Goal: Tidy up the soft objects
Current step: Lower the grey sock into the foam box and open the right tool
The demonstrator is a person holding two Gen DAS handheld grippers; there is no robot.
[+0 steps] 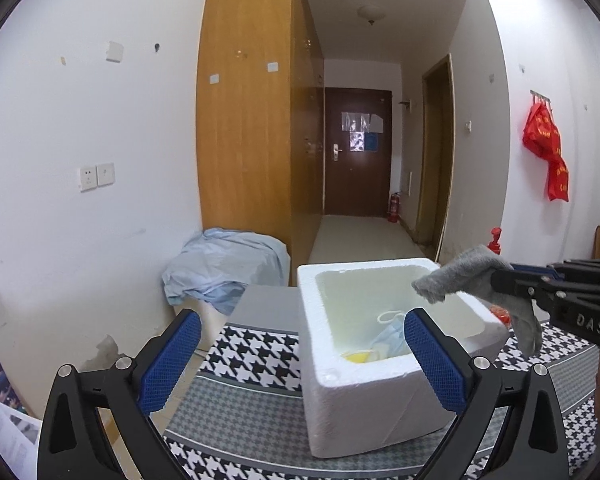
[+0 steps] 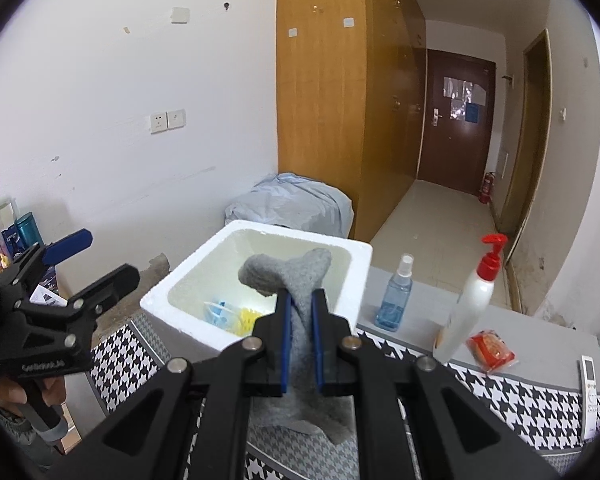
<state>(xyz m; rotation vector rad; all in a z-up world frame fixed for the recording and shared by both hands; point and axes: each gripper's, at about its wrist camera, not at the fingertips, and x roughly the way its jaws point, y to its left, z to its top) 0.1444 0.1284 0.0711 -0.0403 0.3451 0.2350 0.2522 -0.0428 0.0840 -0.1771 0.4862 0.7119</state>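
Observation:
A white foam box (image 1: 364, 392) stands on the houndstooth cloth; it also shows in the right wrist view (image 2: 188, 316). Inside lie a blue face mask (image 1: 390, 336) and a yellow item (image 1: 358, 357). My right gripper (image 2: 301, 300) is shut on a grey sock (image 2: 288, 272) and holds it above the box's near right edge; the sock also shows in the left wrist view (image 1: 456, 276). My left gripper (image 1: 300, 340) is open and empty, in front of the box, level with its rim.
A blue spray bottle (image 2: 396, 300), a white pump bottle (image 2: 472, 300), a red packet (image 2: 490, 350) and a remote (image 2: 590, 392) lie right of the box. A light blue sheet-covered object (image 1: 224, 268) stands behind by the wardrobe (image 1: 252, 120).

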